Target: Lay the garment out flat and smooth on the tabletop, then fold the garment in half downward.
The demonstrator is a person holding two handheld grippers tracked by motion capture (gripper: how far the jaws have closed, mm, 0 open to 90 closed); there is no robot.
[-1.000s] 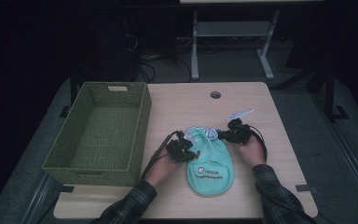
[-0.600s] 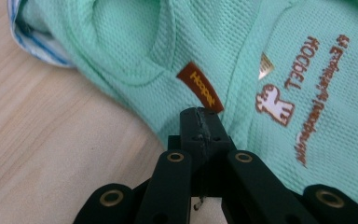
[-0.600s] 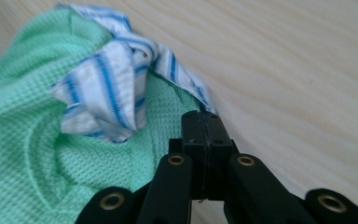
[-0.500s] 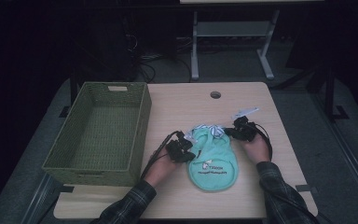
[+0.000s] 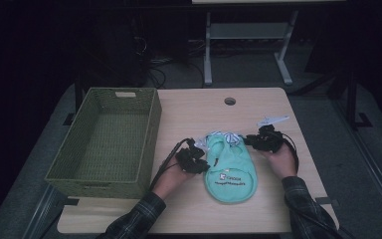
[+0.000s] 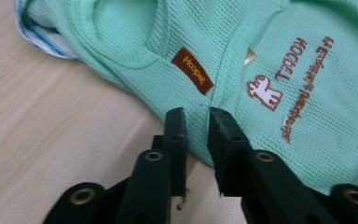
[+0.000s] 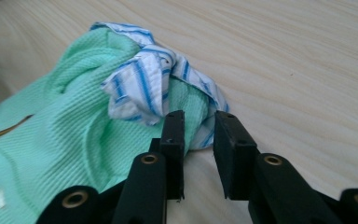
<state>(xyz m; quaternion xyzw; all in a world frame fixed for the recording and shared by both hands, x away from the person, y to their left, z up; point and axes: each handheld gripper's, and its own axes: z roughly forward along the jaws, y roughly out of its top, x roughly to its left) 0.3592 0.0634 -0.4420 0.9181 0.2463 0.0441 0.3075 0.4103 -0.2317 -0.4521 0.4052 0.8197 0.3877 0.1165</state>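
Note:
A small mint-green pet shirt (image 5: pixel 231 172) lies flat on the wooden table (image 5: pixel 204 112), printed side up, with an orange label (image 6: pixel 195 70) and a blue-striped white collar (image 7: pixel 140 84) at its far end. My left gripper (image 5: pixel 199 162) is at the shirt's left edge. Its jaws have just been opening and stand a little apart (image 6: pixel 198 114) over the hem, not pressing on it. My right gripper (image 5: pixel 252 141) is at the collar's right side. Its jaws have also just been opening and stand apart (image 7: pixel 200 119), with the collar's edge just beyond the tips.
A green woven basket (image 5: pixel 149 134) with nothing in it stands on the table's left part, close to my left hand. A round cable hole (image 5: pixel 230 101) is at the far middle. A metal stand (image 5: pixel 248 35) rises behind the table.
My right gripper has drawn a little to the right, off the collar. The left hand has kept its place, and the shirt lies where it was.

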